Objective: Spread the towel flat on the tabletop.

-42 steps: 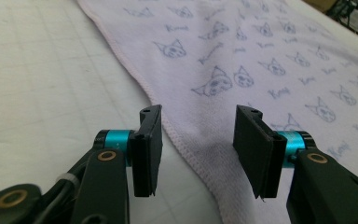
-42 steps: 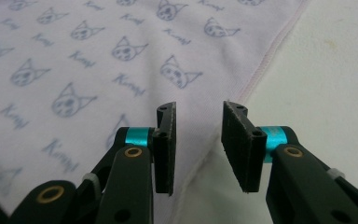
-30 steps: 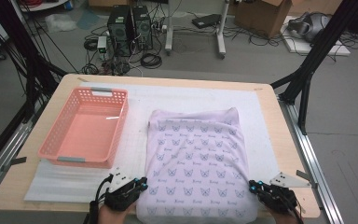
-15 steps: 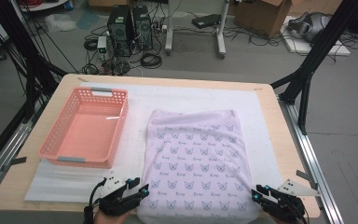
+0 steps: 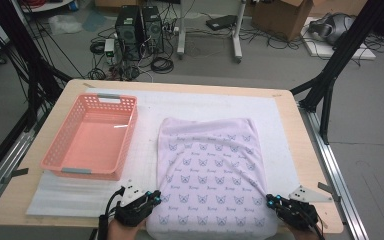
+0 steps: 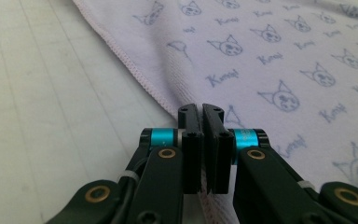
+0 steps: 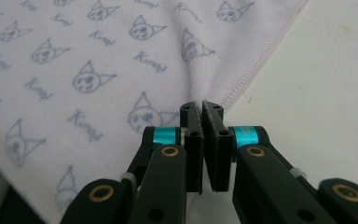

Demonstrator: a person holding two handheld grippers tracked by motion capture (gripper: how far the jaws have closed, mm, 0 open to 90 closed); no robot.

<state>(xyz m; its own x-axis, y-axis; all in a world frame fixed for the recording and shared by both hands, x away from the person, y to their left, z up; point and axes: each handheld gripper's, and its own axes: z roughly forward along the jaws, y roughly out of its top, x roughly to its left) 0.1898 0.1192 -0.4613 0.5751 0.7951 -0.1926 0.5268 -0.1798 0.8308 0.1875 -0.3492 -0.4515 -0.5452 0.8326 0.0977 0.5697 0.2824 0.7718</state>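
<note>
Both claws, left (image 5: 152, 198) and right (image 5: 272, 201), clamped on near towel (image 5: 212, 170) corners; lift evenly, fold away, keep hems aligned.

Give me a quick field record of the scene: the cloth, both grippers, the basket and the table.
cloth: pale lilac towel printed with small cat faces, spread flat on the white foam mat
left gripper: shut on the towel's near left edge; jaws have just been closing
right gripper: shut on the towel's near right edge; jaws have just been closing
basket: pink plastic basket with a perforated wall, left of the towel, nothing inside
table: light wooden tabletop under the mat
</note>
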